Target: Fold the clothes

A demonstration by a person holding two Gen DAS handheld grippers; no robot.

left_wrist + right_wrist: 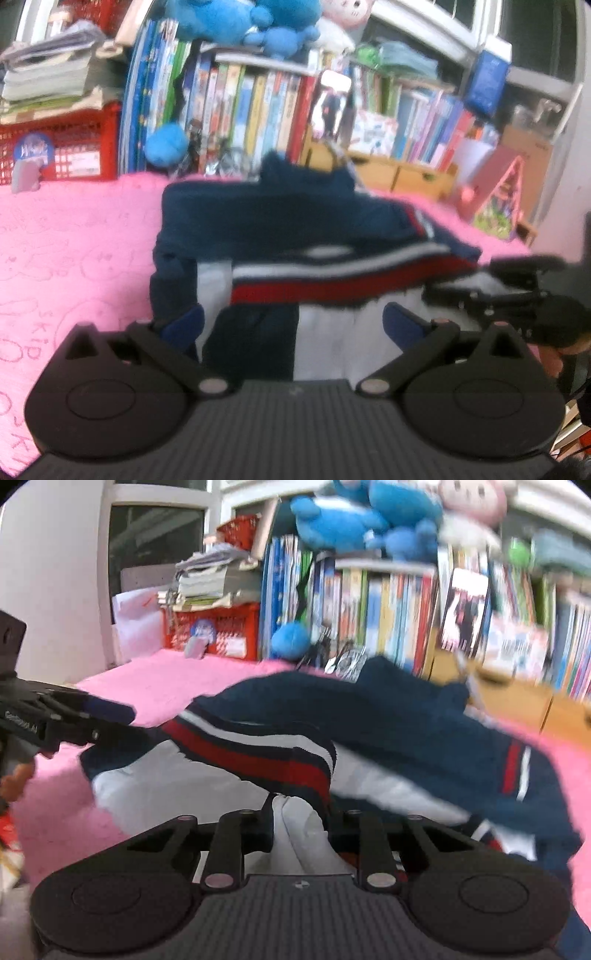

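Note:
A navy sweater (pixel 280 221) with red and white stripes and a white lower part lies partly folded on a pink blanket (pixel 74 236). My left gripper (pixel 295 325) is open, its blue pads (pixel 188 325) spread wide over the sweater's near edge without pressing on it. In the right wrist view the sweater (pixel 406 716) fills the middle. My right gripper (pixel 299 812) has its jaws drawn close, with a bunch of the white fabric (pixel 295 827) pinched between them. The right gripper (pixel 480 291) also shows at the sweater's right edge in the left wrist view. The left gripper (pixel 107 709) sits at the sweater's left.
Behind the blanket stands a shelf of books (pixel 258 103) with blue plush toys (pixel 240 22) on top. A red crate (pixel 62 147) is at the back left, and wooden drawers (pixel 399 173) are at the back right. The pink blanket (pixel 177 679) stretches left of the sweater.

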